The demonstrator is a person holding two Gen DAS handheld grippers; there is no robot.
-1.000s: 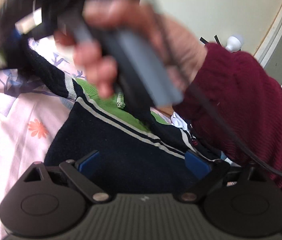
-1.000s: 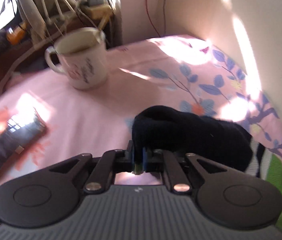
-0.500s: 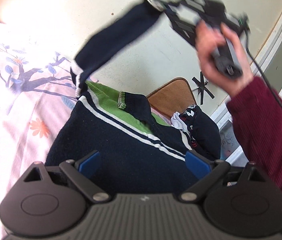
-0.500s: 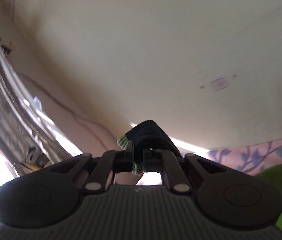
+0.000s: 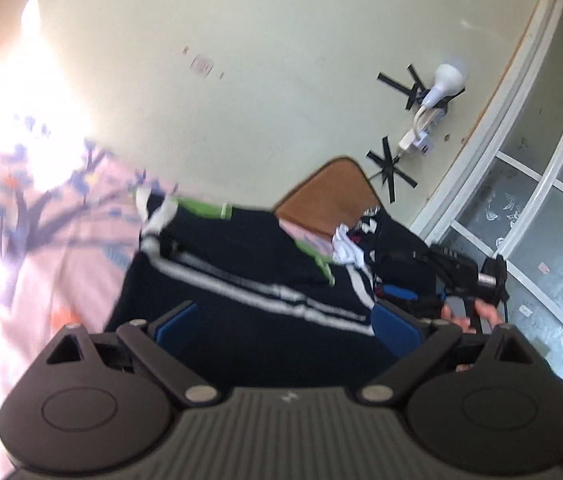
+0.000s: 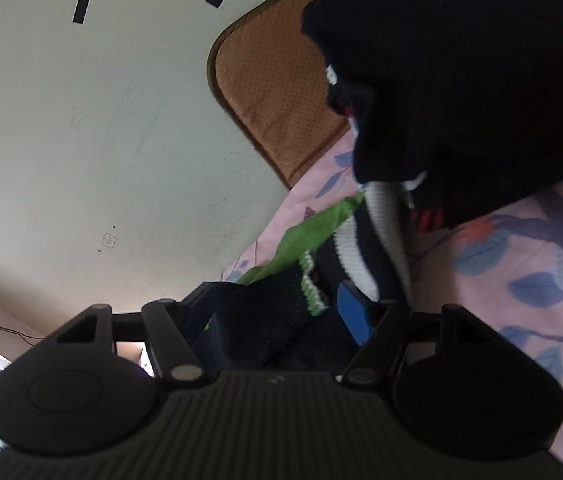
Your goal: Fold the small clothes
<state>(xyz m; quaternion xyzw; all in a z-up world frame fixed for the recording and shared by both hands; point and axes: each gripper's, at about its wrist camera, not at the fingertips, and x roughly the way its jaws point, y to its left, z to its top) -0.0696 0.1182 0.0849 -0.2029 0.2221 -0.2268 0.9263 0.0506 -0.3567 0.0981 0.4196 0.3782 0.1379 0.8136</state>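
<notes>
The navy knit sweater (image 5: pixel 249 312), the one with white stripes and a green collar, is lying on the pink floral bedsheet (image 5: pixel 41 248), body spread toward the left gripper. Its sleeve cuff (image 6: pixel 281 308) is sitting right between the jaws of the right gripper (image 6: pixel 277 312), which have just been opening; the blue pad (image 6: pixel 355 312) stands clear of the knit, so I'd call that let go, sleeve dropped across the body.

So this looks like the sleeve-fold step: one sleeve brought over and released. The left gripper (image 5: pixel 285 320) hangs over the sweater with its jaws wide apart and nothing pinched, just fabric showing between them.

Just beyond the sweater there's a dark heap of other clothes (image 6: pixel 461 80) by a brown chair back (image 5: pixel 329 196) against the wall.

Next I'd guess the right one needs to back away without dragging the cuff, then someone has to go for the other sleeve or the hem. It's all quite blurry, so how flat the sleeve lies I can't tell.
</notes>
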